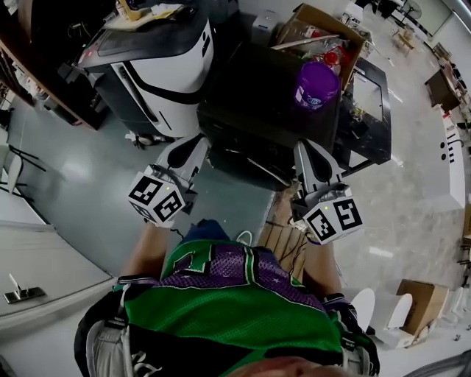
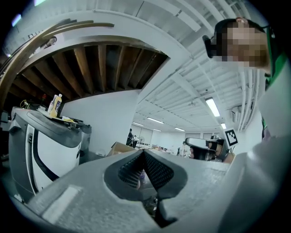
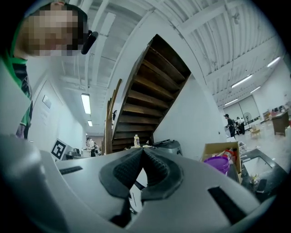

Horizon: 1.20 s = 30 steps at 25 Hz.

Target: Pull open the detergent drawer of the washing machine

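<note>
We see a purple tub just beside an open cardboard box (red packaging inside), a wooden staircase and a ceiling strip light.

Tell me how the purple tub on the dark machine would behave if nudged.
The purple tub looks like smooth hard plastic, so it should keep its shape but may be slippery. It seems wide for its height and stands upright on the machine's flat top, so it would probably slide, not tip. Its weight cannot be judged.
</note>
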Each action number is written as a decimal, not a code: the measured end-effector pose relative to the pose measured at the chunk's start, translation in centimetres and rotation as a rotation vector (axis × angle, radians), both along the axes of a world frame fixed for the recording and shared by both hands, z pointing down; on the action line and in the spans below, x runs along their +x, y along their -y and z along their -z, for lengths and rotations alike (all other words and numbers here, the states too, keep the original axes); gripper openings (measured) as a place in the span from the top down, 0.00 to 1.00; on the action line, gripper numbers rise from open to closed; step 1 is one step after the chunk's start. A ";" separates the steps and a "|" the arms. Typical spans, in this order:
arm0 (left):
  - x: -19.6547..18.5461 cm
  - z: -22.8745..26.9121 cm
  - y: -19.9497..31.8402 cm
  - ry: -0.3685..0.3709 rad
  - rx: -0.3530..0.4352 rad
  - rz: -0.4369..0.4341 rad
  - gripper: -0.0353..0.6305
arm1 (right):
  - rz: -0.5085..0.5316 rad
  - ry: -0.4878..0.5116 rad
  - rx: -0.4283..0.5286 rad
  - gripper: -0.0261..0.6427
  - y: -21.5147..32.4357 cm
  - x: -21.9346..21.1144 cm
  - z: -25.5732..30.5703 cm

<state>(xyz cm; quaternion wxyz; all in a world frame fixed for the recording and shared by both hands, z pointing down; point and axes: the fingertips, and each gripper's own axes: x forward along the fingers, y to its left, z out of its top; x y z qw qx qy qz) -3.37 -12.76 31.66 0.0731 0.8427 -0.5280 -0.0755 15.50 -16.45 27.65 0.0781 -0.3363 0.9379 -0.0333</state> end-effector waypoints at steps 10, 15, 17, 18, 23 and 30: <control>-1.6 -0.4 6.2 0.115 0.010 -0.115 0.93 | -0.080 -0.016 -0.025 0.96 4.4 -3.2 -0.6; -2.1 -0.7 7.8 0.140 0.024 -0.189 0.69 | -0.105 -0.051 -0.018 0.96 5.4 -4.7 -0.6; -2.4 -1.0 8.4 0.106 0.012 -0.213 0.67 | -0.118 -0.059 -0.016 0.96 5.7 -5.0 -0.4; -2.6 -1.4 8.7 0.077 0.000 -0.228 0.67 | -0.124 -0.062 -0.016 0.96 5.8 -5.2 -0.4; -4.2 -5.6 10.6 -0.063 -0.125 -0.313 0.67 | -0.144 -0.092 -0.015 0.96 6.6 -6.6 -0.5; -6.3 -16.7 13.1 -0.043 -0.323 -0.365 0.67 | -0.179 -0.131 -0.030 0.96 8.3 -8.9 -1.5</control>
